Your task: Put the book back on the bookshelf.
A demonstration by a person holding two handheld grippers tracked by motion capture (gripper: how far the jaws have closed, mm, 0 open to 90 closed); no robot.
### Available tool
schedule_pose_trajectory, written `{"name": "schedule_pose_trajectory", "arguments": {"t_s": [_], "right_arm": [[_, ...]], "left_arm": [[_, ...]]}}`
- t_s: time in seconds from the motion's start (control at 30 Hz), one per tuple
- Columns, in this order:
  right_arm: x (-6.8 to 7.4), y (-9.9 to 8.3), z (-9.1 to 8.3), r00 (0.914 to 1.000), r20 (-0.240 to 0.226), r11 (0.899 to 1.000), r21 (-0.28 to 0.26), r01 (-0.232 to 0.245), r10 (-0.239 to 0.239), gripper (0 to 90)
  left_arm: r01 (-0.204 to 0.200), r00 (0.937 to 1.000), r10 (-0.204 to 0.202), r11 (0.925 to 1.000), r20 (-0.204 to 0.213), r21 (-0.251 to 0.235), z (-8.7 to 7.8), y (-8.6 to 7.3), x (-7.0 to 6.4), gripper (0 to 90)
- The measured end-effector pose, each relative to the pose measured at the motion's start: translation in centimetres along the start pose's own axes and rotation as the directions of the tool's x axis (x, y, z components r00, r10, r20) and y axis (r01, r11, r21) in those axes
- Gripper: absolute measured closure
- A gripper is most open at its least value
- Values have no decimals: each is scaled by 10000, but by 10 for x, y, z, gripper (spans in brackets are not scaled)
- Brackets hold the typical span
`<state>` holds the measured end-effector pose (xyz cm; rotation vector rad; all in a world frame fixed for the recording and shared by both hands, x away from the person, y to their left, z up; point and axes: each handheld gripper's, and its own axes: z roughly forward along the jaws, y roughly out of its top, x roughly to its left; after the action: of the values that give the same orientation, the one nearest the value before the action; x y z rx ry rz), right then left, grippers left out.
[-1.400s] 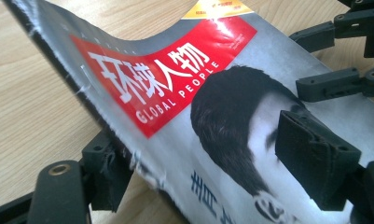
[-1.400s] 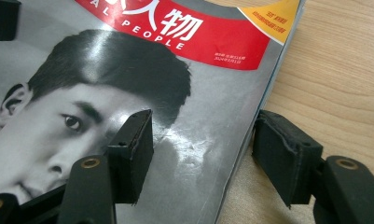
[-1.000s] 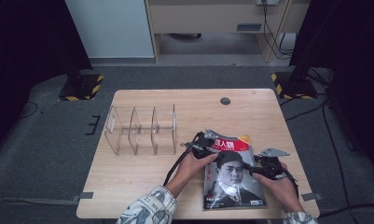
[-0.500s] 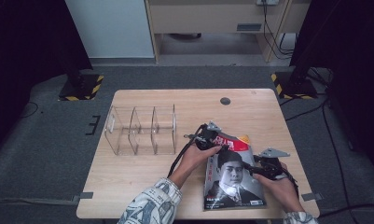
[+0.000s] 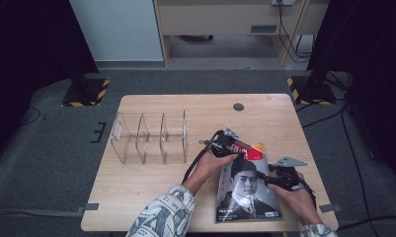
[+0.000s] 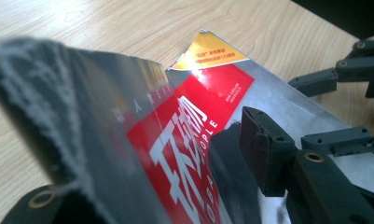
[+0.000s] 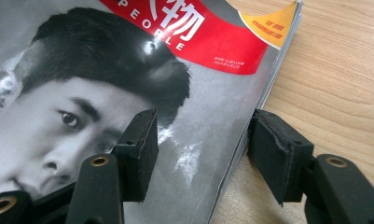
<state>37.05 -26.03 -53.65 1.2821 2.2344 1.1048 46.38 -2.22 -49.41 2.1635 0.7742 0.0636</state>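
On the worktop (image 5: 151, 192), toward five o'clock, the magazine (image 5: 245, 190) lies with its far-left corner pinched in the left gripper (image 5: 224, 146), while the right gripper (image 5: 270, 178), fingers apart, straddles its right edge, apparently mid-pickup and needing to clamp before lifting.

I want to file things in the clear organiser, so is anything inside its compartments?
The clear acrylic three-compartment organiser looks empty: the wooden table shows through its walls. Nothing appears hidden. The black-and-white portrait magazine lies outside it.
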Motion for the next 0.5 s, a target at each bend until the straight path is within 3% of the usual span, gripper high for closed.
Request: {"name": "schedule_pose_trajectory", "arguments": {"t_s": [0.07, 0.2, 0.5], "right_arm": [[0, 0, 0, 10000, 3, 10000, -9, 14, -14, 428], [0, 0, 0, 10000, -3, 10000, -6, 0, 0, 428], [0, 0, 0, 10000, 70, 10000, -18, -7, 7, 433]], "left_arm": [[-145, 9998, 145, 9999, 122, -1, 0, 1, -1, 555], [-204, 9998, 205, 9997, -88, 96, -1, 2, -2, 611], [211, 9989, -210, 9998, -428, 14, -3, 4, -4, 746]]}}
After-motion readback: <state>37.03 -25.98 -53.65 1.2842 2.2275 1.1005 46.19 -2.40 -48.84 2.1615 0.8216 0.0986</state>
